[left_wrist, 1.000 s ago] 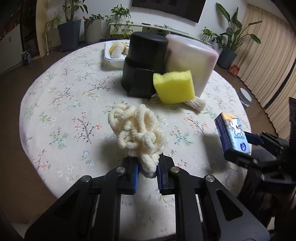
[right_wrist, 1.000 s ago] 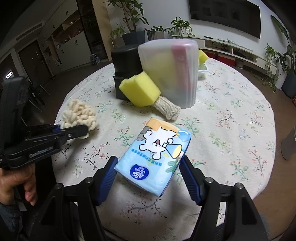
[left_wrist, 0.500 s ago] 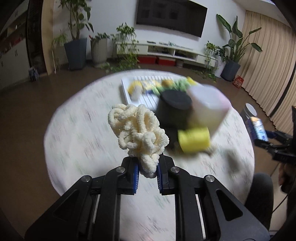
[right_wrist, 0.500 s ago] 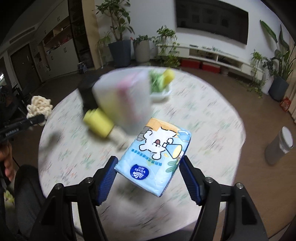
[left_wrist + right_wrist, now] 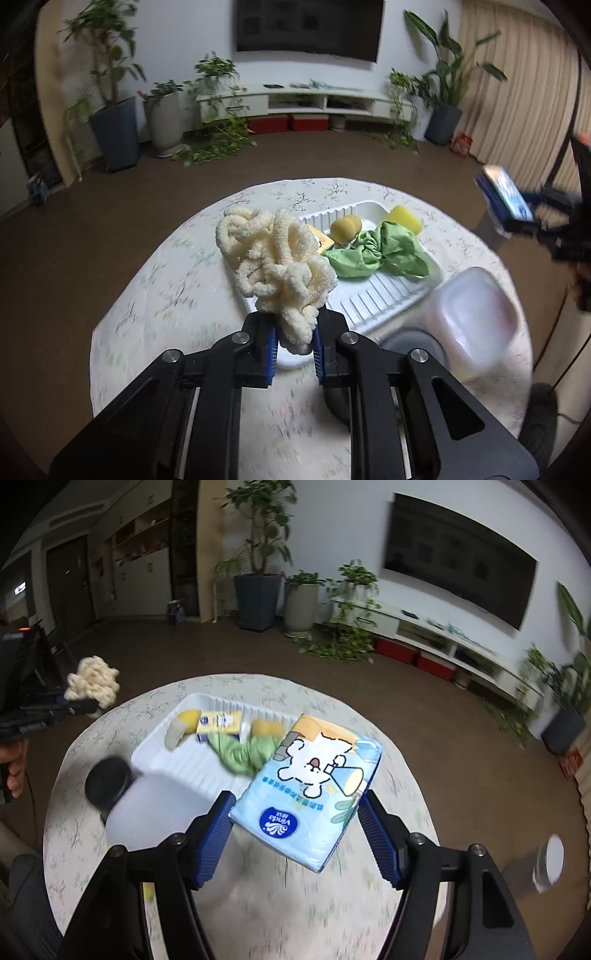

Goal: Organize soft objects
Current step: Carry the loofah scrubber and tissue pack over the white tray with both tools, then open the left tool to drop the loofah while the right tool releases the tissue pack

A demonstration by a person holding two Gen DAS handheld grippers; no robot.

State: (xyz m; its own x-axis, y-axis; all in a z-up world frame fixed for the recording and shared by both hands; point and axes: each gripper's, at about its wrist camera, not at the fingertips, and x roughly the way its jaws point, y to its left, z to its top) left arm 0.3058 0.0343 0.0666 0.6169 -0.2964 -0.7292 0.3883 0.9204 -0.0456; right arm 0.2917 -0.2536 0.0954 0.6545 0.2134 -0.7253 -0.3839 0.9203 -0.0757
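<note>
My left gripper [image 5: 294,352] is shut on a cream fluffy yarn bundle [image 5: 275,267] and holds it high above the table, near the white ridged tray [image 5: 373,295]. My right gripper [image 5: 297,825] is shut on a blue tissue pack [image 5: 310,786] with a cartoon animal, held above the table beside the tray [image 5: 184,764]. The tray holds a green cloth [image 5: 380,251], a yellow sponge [image 5: 404,218], a yellowish soft ball [image 5: 345,229] and a small yellow pack [image 5: 219,722]. The left gripper and yarn also show in the right wrist view [image 5: 92,681]; the right gripper with the pack shows in the left wrist view [image 5: 506,195].
A round table with a floral cloth [image 5: 177,295] carries a translucent white container [image 5: 472,317] and a black cylindrical container [image 5: 109,781] near the tray's front. A grey cylinder [image 5: 550,862] stands on the floor at right. Potted plants and a TV shelf line the far wall.
Both grippers have risen well above the table with their loads still held. The view now looks down over the containers onto the tray. The yellow sponge by the containers is out of sight.
</note>
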